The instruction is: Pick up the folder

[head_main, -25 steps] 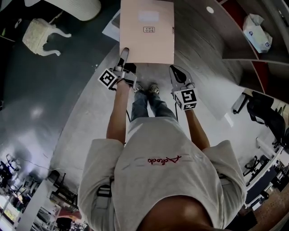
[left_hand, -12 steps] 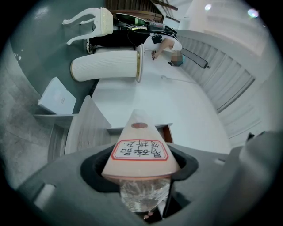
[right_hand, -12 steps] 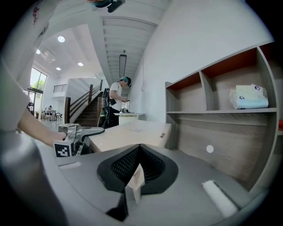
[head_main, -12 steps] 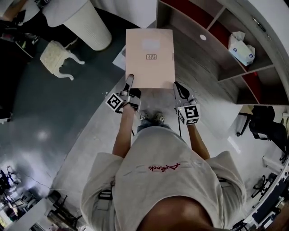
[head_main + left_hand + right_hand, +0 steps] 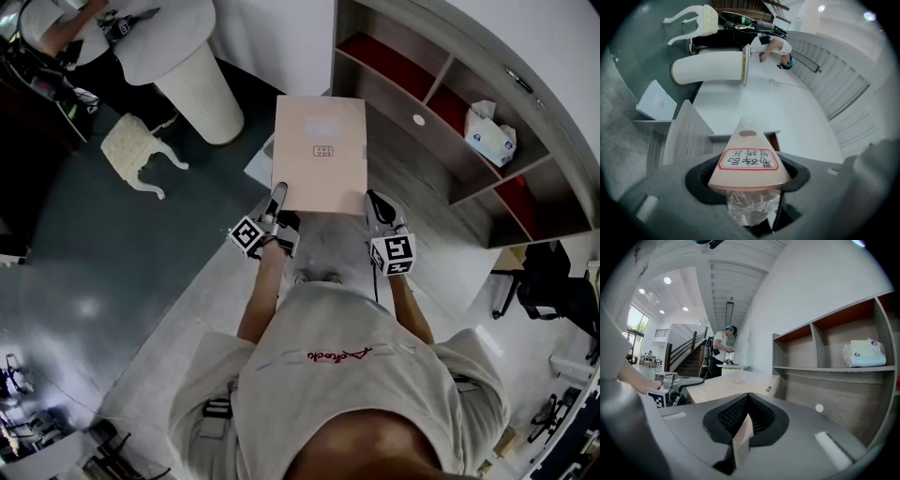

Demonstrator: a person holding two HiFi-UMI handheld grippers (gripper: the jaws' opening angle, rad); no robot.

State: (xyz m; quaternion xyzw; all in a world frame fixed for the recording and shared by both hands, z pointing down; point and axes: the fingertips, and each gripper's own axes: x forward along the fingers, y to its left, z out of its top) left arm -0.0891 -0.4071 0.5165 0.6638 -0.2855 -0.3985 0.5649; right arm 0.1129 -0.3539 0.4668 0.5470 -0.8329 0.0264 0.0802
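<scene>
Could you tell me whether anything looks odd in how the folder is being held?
Yes: the folder is pinched only at its near-left corner by the left gripper; the right gripper sits beside the other near corner, not gripping it.

My bare left forearm (image 5: 262,295) and right forearm (image 5: 409,302) stretch forward side by side. My left gripper (image 5: 278,200) is clamped on the near corner of the folder (image 5: 319,155). My right gripper (image 5: 378,202) is level beside it, its jaws closed together.
</scene>
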